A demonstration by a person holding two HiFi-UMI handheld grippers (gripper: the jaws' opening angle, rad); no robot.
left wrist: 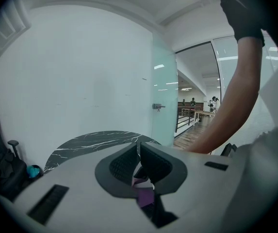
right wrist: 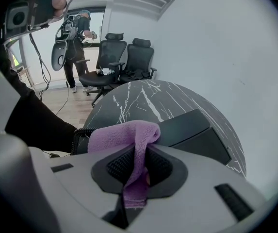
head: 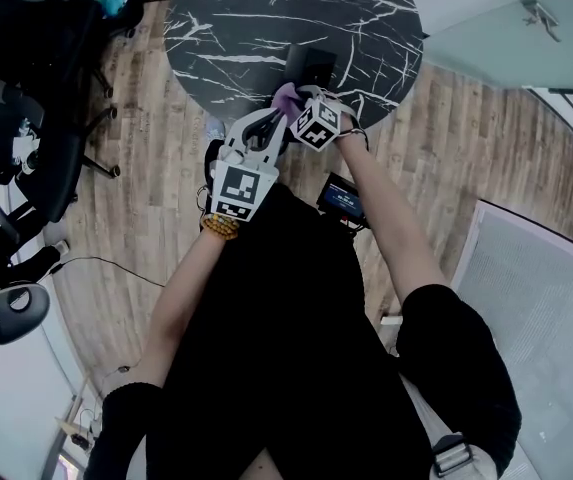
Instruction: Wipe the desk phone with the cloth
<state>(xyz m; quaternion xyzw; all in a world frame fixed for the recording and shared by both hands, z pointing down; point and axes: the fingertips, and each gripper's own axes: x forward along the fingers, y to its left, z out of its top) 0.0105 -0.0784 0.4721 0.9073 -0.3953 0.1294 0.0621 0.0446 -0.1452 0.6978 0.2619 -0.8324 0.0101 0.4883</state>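
The black desk phone (head: 309, 65) stands near the front edge of a round black marble table (head: 226, 28). My right gripper (head: 294, 98) is shut on a purple cloth (head: 287, 95), just in front of the phone. In the right gripper view the cloth (right wrist: 129, 135) drapes over the closed jaws of the right gripper (right wrist: 139, 159), with the phone (right wrist: 192, 130) right behind and its coiled cord (right wrist: 80, 132) to the left. My left gripper (head: 274, 120) sits beside it, lower left. The left gripper (left wrist: 139, 154) is shut with nothing between its pads; a bit of the purple cloth (left wrist: 144, 196) shows under them.
Black office chairs (head: 26, 118) stand left of the table on the wood floor. A small device with a blue screen (head: 344, 198) hangs at my waist. A glass wall (left wrist: 164, 101) rises past the table (left wrist: 90, 142). A person (right wrist: 75, 42) stands far off by more chairs.
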